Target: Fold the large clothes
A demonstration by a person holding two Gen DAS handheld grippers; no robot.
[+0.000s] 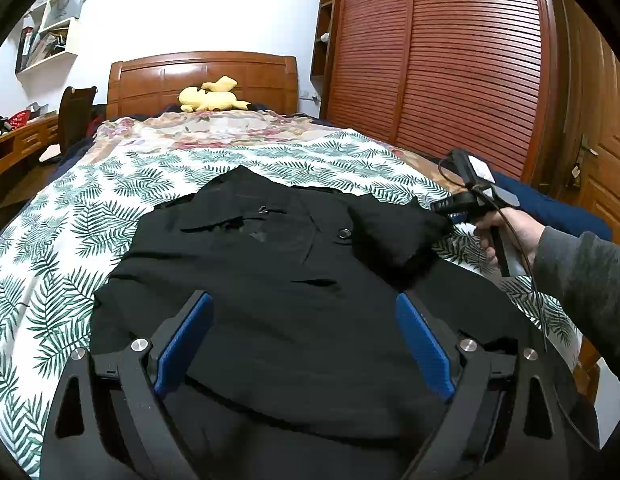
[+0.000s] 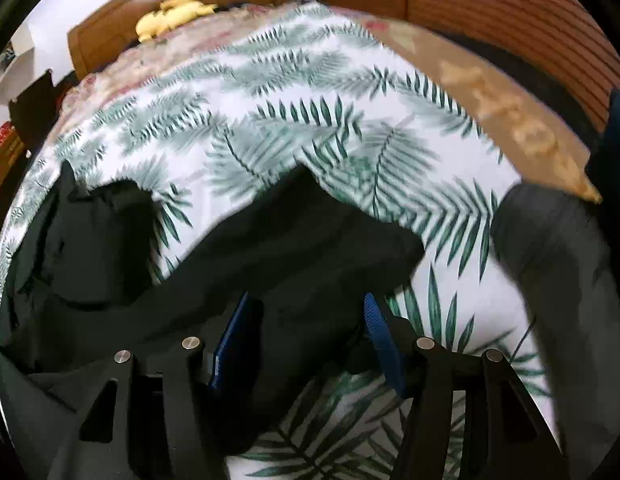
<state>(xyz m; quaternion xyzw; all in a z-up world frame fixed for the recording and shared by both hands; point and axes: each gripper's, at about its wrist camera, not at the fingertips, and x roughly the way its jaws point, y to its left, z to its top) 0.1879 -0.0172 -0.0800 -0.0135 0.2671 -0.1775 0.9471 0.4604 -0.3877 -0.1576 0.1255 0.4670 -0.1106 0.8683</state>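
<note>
The black jacket (image 1: 269, 280) lies spread on the bed, over a white sheet printed with green fern leaves (image 1: 69, 216), directly under and ahead of the left tongs (image 1: 303, 340). Those tongs hover above its lower part with their blue pads wide apart and nothing between them. A button (image 1: 344, 233) shows ahead of them near the middle of the garment. To their right, a bunched sleeve (image 1: 394, 232) is folded in over the jacket, and the right tongs (image 1: 450, 210) sit at its outer end, held by a hand (image 1: 506, 236) in a grey cuff. In the right wrist view, which is blurred, black cloth (image 2: 305, 320) passes between the blue pads of the right tongs (image 2: 305, 332); the jaws stand partly apart, and I cannot tell whether they pinch it. Far ahead of both tongs, a yellow plush toy (image 1: 209, 98) rests by the wooden headboard (image 1: 201, 76). A slatted wardrobe (image 1: 450, 60) stands off to the right.
</note>
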